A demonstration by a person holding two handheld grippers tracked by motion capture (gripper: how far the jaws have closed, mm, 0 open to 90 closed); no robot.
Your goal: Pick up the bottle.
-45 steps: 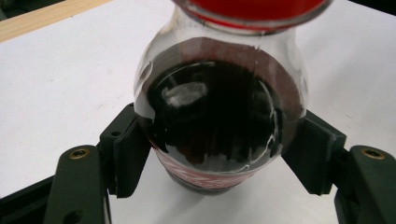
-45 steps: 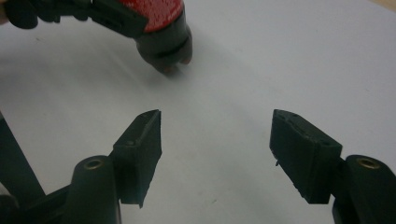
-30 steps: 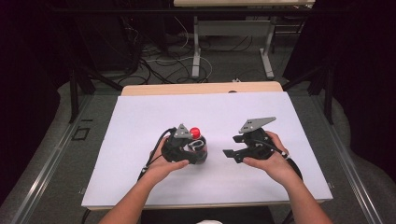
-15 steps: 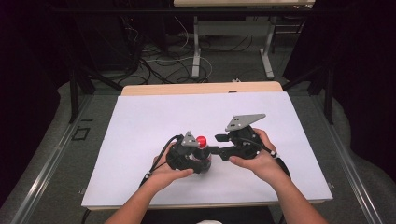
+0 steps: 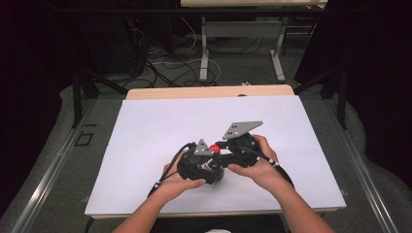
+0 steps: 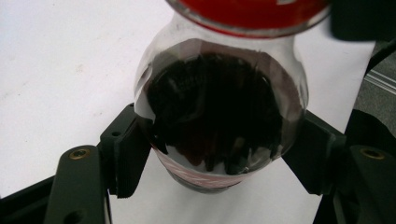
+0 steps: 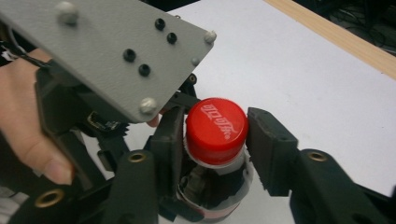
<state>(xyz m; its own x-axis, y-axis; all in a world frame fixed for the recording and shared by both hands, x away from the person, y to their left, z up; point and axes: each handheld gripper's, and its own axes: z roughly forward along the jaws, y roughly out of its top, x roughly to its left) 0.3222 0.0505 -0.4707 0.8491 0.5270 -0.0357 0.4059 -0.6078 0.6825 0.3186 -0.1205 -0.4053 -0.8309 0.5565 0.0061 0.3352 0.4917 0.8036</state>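
Note:
A small bottle point(image 6: 219, 116) of dark drink with a red cap point(image 5: 214, 148) stands upright near the middle of the white table point(image 5: 145, 131). My left gripper point(image 5: 214, 164) is shut on the bottle's body, and its pads point(image 6: 126, 158) press both sides of the glass-clear wall. My right gripper point(image 7: 215, 135) comes in from the right at cap height. Its jaws have just been closing, and its pads point(image 7: 170, 140) now sit against the red cap point(image 7: 215, 128). The left gripper's grey plate point(image 7: 116, 51) shows close by in the right gripper view.
Both hands crowd together at the table's middle front. A wooden strip point(image 5: 209, 92) edges the far side of the white surface. Beyond it are table legs point(image 5: 204, 53) and loose cables point(image 5: 160, 63) on the floor.
The right gripper has moved left to the bottle and closed its jaws around the red cap. The left hand has shifted the bottle a little to the right.

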